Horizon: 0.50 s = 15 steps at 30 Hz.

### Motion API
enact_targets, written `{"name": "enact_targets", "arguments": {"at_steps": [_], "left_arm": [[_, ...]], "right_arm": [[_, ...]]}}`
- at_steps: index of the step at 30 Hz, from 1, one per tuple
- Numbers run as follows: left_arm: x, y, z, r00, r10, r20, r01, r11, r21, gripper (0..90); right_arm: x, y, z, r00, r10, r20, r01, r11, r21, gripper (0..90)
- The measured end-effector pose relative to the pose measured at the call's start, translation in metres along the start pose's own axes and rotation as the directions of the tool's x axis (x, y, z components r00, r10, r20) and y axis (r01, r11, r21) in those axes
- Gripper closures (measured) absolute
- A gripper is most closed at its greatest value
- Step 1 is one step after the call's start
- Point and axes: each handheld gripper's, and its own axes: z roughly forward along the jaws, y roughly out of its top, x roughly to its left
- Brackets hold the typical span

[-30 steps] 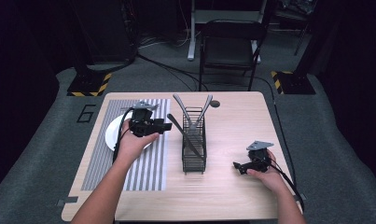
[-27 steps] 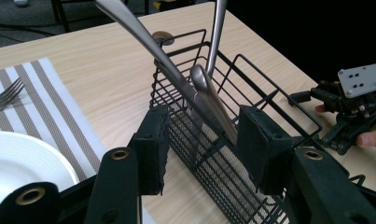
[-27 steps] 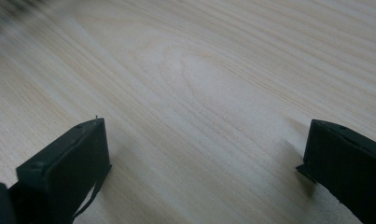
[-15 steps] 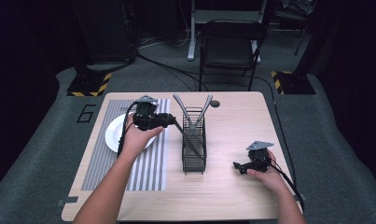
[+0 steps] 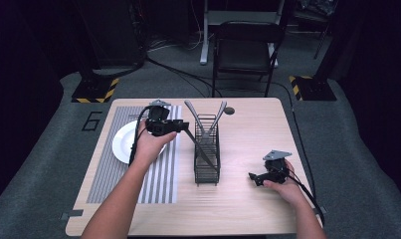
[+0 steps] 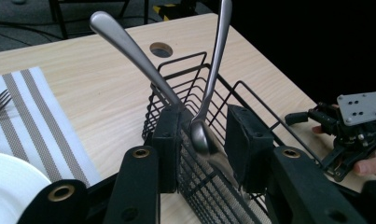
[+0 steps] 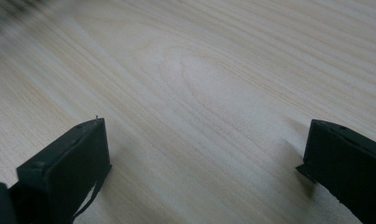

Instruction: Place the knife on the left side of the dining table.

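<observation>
Closing left tongs [image 6: 203,140] straddle a spoon [image 6: 209,88], ungripped.

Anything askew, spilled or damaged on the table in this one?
Nothing stands out. Two utensils lean crossed in the black wire caddy; the left gripper straddles one. The plate sits squarely on the striped mat.

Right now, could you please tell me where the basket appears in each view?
High view: the basket stands mid-table, right of the striped mat.
Left gripper view: the basket runs from centre to lower right, with two utensils leaning out of it.
Right gripper view: pale table wood; a dark blur in the top left corner is too unclear to name.
Shared landmark: the pale wooden table.
</observation>
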Motion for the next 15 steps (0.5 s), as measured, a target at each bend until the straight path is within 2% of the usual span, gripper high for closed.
{"name": "enact_targets", "arguments": {"at_steps": [2,3,10,15], "left_arm": [[-0.002,0.001,0.001,0.9999,-0.013,0.008,0.013,0.9999,0.004,67.7],[-0.002,0.002,0.001,1.0000,0.001,0.005,-0.001,1.0000,0.009,68.3],[-0.005,0.002,-0.001,0.9995,0.007,-0.032,-0.006,0.9999,0.010,74.7],[-0.012,0.003,-0.003,0.9996,0.014,-0.023,-0.014,0.9999,-0.002,76.5]], "right_arm": [[0.000,0.000,0.000,1.0000,0.000,-0.001,0.000,1.000,0.001,0.0],[0.000,0.000,0.000,1.0000,0.000,0.000,0.000,1.000,0.000,0.0],[0.000,0.000,0.000,1.0000,0.003,0.000,-0.003,1.000,0.003,0.0],[0.000,0.000,0.000,1.0000,0.003,0.000,-0.003,1.000,0.002,0.0]]}}
